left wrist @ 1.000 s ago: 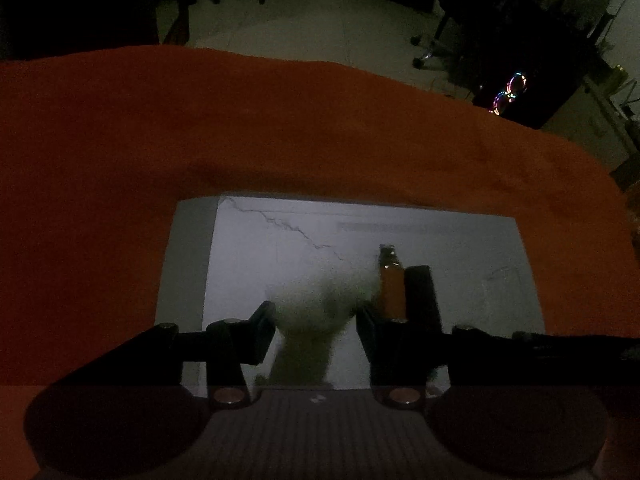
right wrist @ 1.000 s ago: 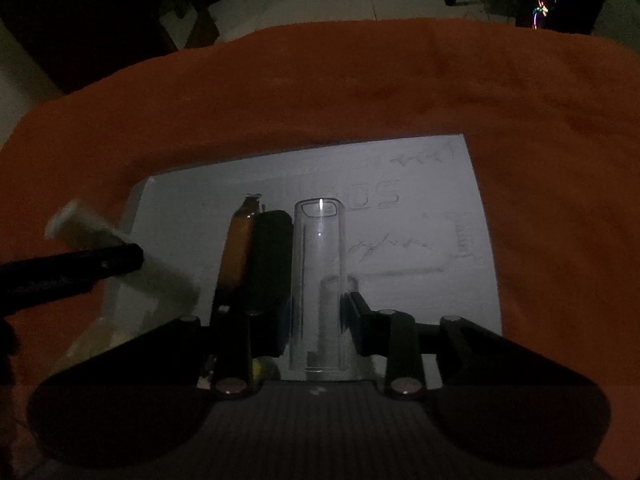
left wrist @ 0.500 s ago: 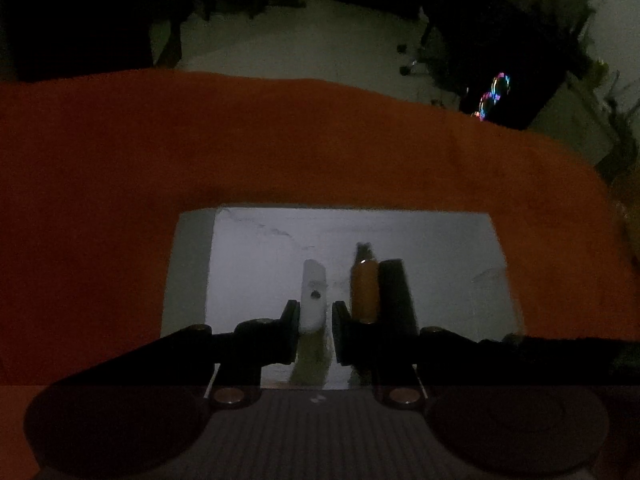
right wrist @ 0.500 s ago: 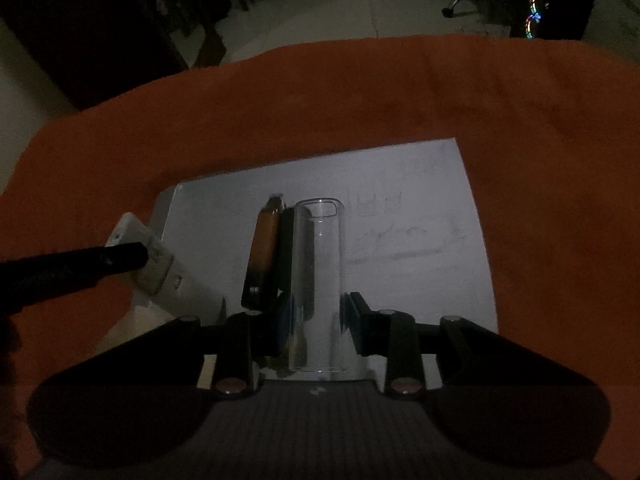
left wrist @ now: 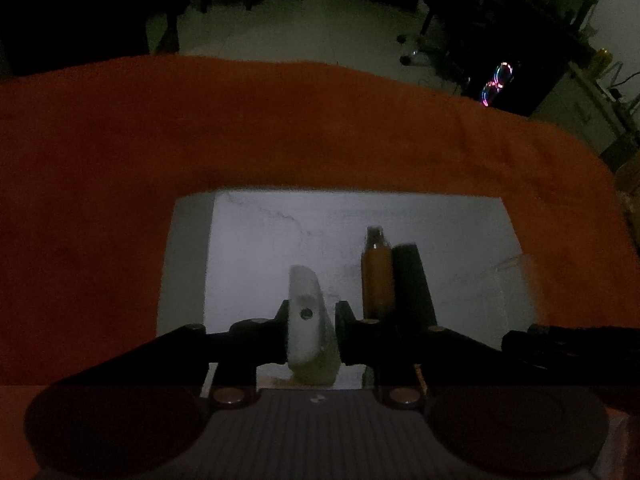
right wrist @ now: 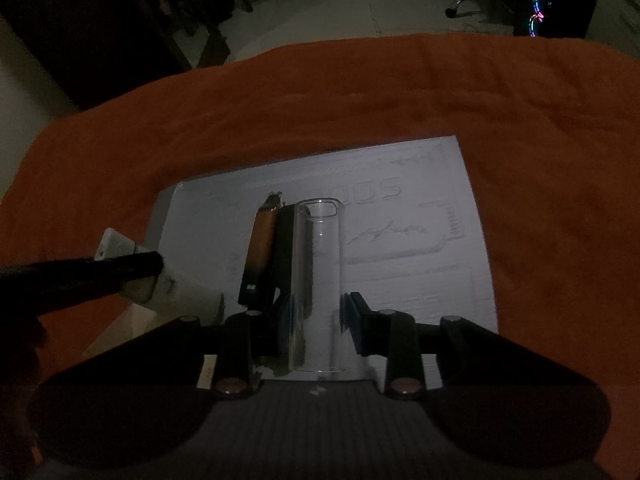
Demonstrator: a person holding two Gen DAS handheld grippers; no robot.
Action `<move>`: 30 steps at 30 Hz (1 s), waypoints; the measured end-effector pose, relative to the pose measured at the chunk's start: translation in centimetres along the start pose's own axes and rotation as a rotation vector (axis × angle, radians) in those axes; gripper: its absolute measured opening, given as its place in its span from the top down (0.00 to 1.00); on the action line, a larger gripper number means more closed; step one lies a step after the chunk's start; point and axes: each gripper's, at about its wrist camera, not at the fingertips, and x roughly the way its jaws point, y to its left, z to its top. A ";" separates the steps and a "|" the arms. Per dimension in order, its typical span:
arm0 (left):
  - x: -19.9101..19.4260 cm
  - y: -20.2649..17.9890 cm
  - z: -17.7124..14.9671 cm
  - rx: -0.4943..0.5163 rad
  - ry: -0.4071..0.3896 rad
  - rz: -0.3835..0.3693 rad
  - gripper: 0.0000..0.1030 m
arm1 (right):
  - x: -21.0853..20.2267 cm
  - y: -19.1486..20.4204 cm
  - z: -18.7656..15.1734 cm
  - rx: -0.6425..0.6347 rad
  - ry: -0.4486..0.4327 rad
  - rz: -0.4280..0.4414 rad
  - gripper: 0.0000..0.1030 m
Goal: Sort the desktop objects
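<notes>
My left gripper (left wrist: 311, 312) is shut on a flat white plastic piece (left wrist: 306, 312) with a small hole, held above the white board (left wrist: 460, 248). It also shows in the right wrist view (right wrist: 120, 248), at the left, gripped by the dark finger. My right gripper (right wrist: 316, 308) is shut on a clear plastic tube (right wrist: 318, 280) that points forward over the white board (right wrist: 420, 280). An orange stick (left wrist: 376, 276) and a black stick (left wrist: 412, 280) lie side by side on the board; the right wrist view shows them too, orange (right wrist: 262, 240) and black (right wrist: 284, 248), just left of the tube.
The board lies on an orange cloth (left wrist: 280, 128) that covers the table. Beyond the far edge is a dim room with a pale floor (left wrist: 304, 24), chairs and a computer with coloured lights (left wrist: 496, 84). The scene is dark.
My left gripper has closed on the white piece, which was a blur between open fingers one second ago, and has lifted it. My right gripper has held the tube throughout.
</notes>
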 end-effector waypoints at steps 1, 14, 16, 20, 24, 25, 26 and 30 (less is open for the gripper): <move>0.3 -0.1 -0.3 0.003 0.009 -0.003 0.83 | 0.1 0.1 -0.1 -0.003 0.002 0.001 0.68; 0.2 0.0 -1.3 -0.002 -0.017 0.003 0.84 | 0.5 -0.9 -0.9 0.010 0.023 0.002 0.68; -0.4 0.1 -1.3 -0.010 -0.030 0.007 0.84 | 0.2 -1.0 -0.9 0.016 0.019 0.008 0.68; -2.0 0.3 -1.3 -0.026 -0.043 0.009 0.84 | -0.7 -0.4 -1.0 0.014 0.005 0.018 0.68; -3.9 -0.1 -1.1 -0.017 -0.059 0.009 0.85 | -2.1 0.4 -1.2 -0.006 -0.009 0.031 0.68; -4.5 -0.2 -1.1 -0.015 -0.064 0.009 0.85 | -2.5 0.7 -1.3 -0.013 -0.014 0.031 0.68; -5.1 -0.3 -1.1 -0.013 -0.071 0.009 0.85 | -3.1 0.9 -1.4 -0.017 -0.021 0.033 0.68; -8.1 -0.9 -1.2 0.003 -0.123 0.012 0.89 | -5.0 1.7 -1.9 -0.026 -0.046 0.040 0.68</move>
